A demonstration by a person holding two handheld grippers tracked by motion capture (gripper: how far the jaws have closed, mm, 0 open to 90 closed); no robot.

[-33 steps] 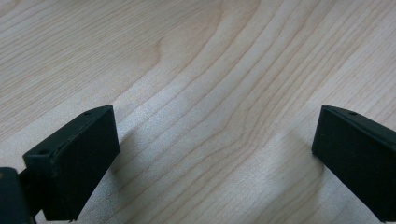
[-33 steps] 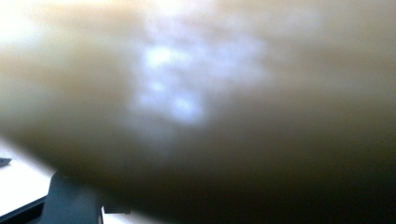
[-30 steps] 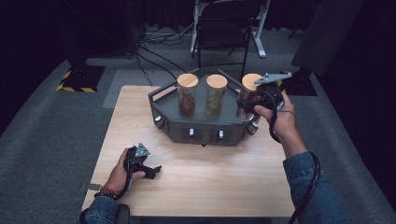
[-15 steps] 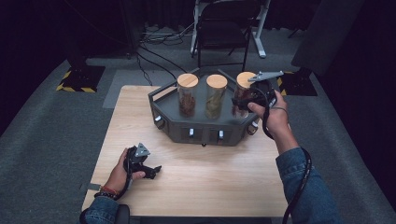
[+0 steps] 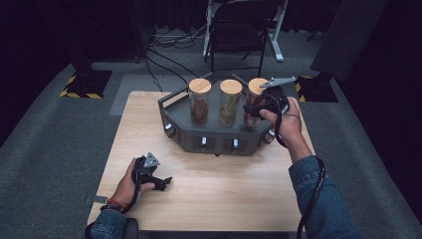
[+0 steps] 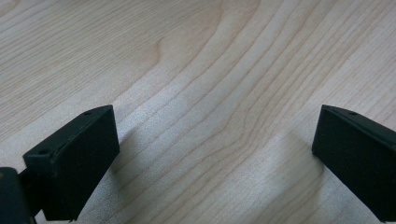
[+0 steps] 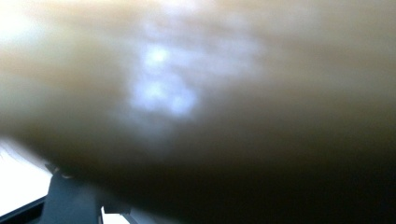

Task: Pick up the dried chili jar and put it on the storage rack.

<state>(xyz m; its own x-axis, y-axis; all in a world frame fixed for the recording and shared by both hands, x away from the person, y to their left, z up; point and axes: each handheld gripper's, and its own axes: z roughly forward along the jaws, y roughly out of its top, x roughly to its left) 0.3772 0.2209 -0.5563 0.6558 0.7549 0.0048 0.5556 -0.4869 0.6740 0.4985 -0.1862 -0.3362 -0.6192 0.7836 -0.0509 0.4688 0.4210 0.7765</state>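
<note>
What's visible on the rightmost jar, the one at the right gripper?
The rightmost jar is a clear upright cylinder with a pale wooden lid and dark reddish-brown contents. It stands at the right end of the dark tray, beside two similar jars. The right gripper is shut on its side.

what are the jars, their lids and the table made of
Jars, such as the right jar: likely clear glass or plastic, since the contents show through. Lid: pale matt wood or cork by its tan colour. Table: light wood or wood-look laminate, with plain grain lines in the left gripper view.
</note>
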